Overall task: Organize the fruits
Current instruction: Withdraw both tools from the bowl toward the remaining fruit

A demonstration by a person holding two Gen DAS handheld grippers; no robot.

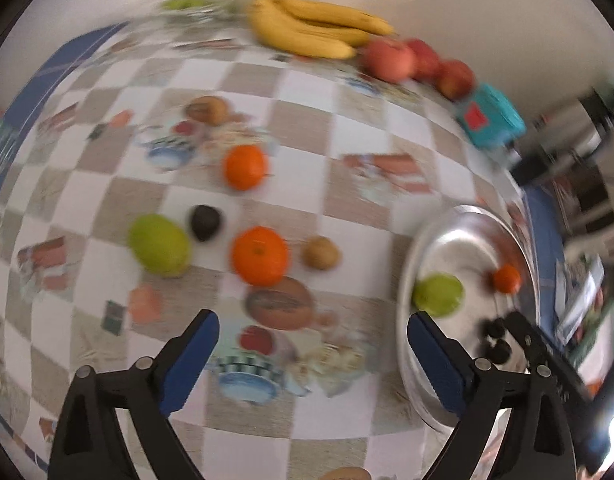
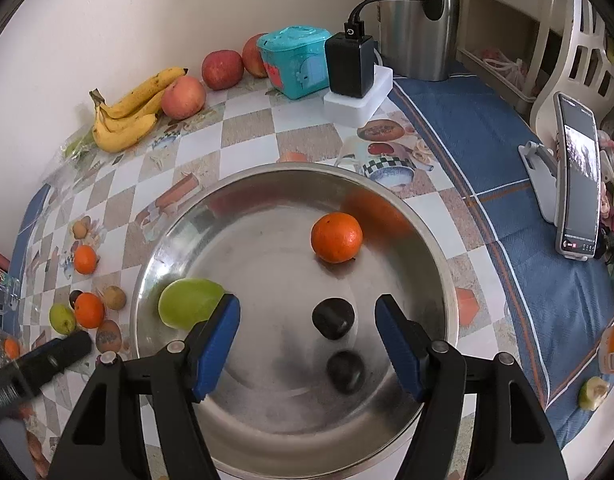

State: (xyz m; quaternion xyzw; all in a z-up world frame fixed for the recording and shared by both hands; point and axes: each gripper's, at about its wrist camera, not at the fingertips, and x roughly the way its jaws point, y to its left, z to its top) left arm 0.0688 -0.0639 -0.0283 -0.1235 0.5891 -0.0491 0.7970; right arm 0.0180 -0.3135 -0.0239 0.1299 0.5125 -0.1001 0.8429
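Hovering wide and empty over bench fruit, left claw (image 1: 313, 354); right claw (image 2: 307, 338) parted above steel bowl (image 2: 435, 240); risking nudging orange (image 1: 259, 256) rolling into kiwi (image 1: 321, 253).

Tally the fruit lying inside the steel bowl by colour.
Orange mandarin: 1
Green fruit: 1
Dark fruits: 2
Total in the steel bowl: 4
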